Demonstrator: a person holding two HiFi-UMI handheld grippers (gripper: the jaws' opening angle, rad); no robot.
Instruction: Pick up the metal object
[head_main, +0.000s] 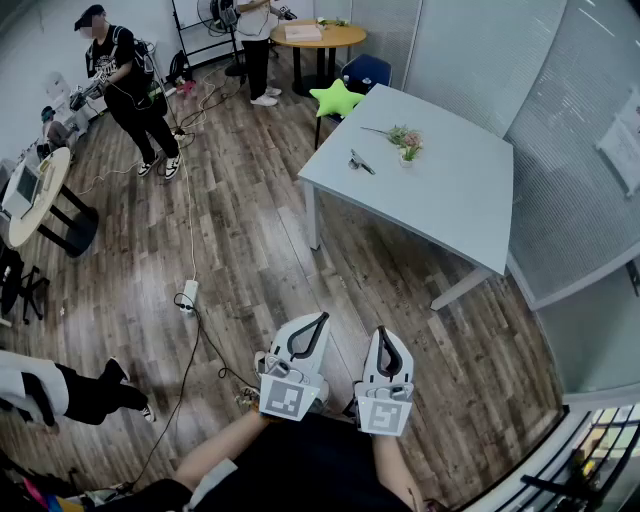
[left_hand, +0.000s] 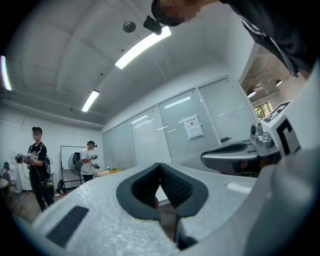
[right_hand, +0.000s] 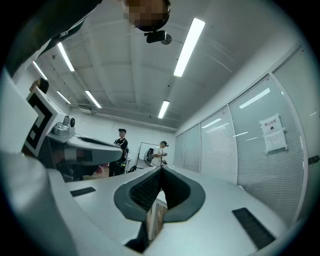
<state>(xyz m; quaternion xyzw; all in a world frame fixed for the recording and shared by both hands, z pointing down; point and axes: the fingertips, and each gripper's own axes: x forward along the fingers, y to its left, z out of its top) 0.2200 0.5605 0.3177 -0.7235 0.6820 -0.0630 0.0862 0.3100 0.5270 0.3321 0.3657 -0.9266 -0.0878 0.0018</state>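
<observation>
Left tool (head_main: 320, 320) and right tool (head_main: 382, 333) closed, empty; metal object (head_main: 361, 161) barely discernible.

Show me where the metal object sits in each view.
Head view: the metal object on the grey table, left of the small flowers.
Left gripper view: not in it.
Right gripper view: not in it.
Shared landmark: the paper notice on the glass wall, seen in all three.

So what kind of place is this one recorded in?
Probably an office room used as a recording lab: glass partitions, a white table, cables trailing across the wood-look floor, and another person holding gear.
</observation>
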